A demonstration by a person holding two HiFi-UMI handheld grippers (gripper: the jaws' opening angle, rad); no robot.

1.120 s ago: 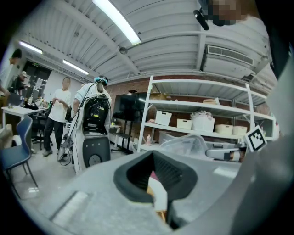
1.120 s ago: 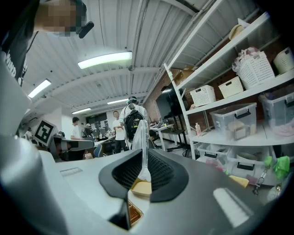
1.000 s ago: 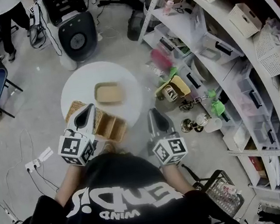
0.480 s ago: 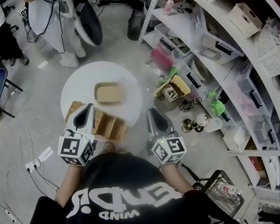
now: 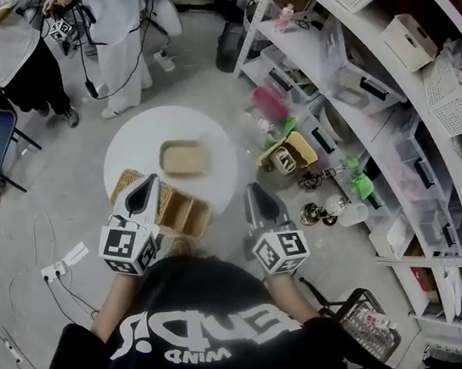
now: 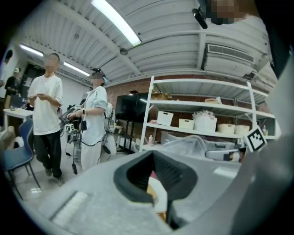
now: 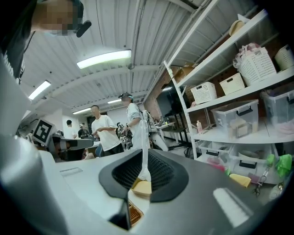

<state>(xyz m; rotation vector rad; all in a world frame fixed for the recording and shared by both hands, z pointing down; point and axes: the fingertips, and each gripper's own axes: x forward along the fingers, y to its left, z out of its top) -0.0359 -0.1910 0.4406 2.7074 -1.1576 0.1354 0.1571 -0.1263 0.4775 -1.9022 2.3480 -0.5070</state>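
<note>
With both claws closed on nothing, my left claw (image 5: 145, 186) hovers over the wicker basket (image 5: 182, 215) at the round bench's (image 5: 216, 151) lower left, my right claw (image 5: 252, 190) just off its lower right, and the tan tray (image 5: 182, 157) sits untouched.

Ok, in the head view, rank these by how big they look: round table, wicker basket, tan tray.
Largest to smallest:
1. round table
2. wicker basket, though part of it is hidden
3. tan tray
All sit at table height, so nearness hardly skews this.

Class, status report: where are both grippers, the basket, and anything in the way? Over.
Left gripper shut, empty, over the wicker basket. Right gripper shut, empty, beside the round table. Tan tray lies beyond the basket. Two people stand past the table.
</note>
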